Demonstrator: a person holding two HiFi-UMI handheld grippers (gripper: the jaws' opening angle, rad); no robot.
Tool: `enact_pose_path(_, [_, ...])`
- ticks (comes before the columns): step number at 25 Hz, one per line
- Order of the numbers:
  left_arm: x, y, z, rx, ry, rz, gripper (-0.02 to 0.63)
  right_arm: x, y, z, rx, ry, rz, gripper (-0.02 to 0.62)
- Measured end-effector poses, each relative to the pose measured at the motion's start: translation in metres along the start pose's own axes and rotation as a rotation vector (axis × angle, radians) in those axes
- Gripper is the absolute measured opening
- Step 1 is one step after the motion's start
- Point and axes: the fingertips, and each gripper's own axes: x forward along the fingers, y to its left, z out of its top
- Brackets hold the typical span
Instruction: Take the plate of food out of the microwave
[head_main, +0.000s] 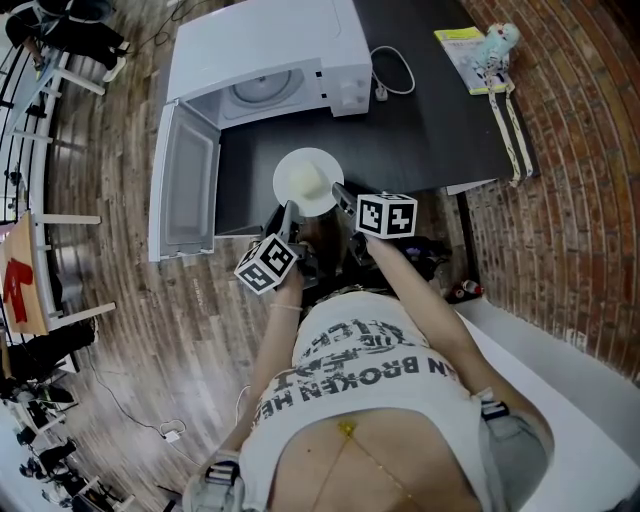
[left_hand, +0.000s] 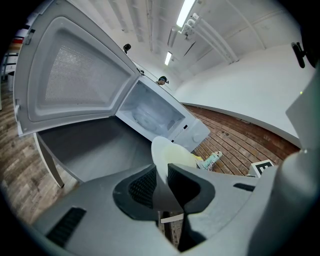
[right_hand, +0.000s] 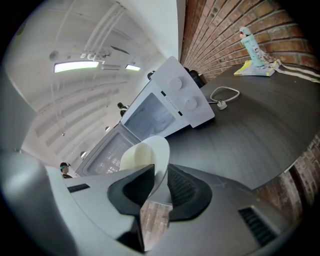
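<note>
Plate (head_main: 308, 180) over table (head_main: 440, 120) front edge | rim clamped: left tongs (left_hand: 161, 172), right tongs (right_hand: 159, 175)

Round white plate (head_main: 308, 180): smooth, glazed-looking, faint sheen. Boxy white microwave (head_main: 270, 50): smooth casing, plastic-looking, slight gloss. Dark grey tabletop (head_main: 440, 110): matt, even. Brown plank floor (head_main: 110, 200): wood grain, worn. Red brick wall (head_main: 580, 200): rough, matt. Left gripper (left_hand: 161, 172): matt grey plastic shell, ribbed black pads (left_hand: 142, 187).
</note>
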Motion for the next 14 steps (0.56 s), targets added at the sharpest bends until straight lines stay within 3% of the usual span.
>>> enact_pose_path(14, [-0.0021, 0.0005, -0.0009, -0.003, 0.001, 0.006, 0.076, 0.0006, 0.0014, 0.0001, -0.006, -0.002, 0.006, 0.080])
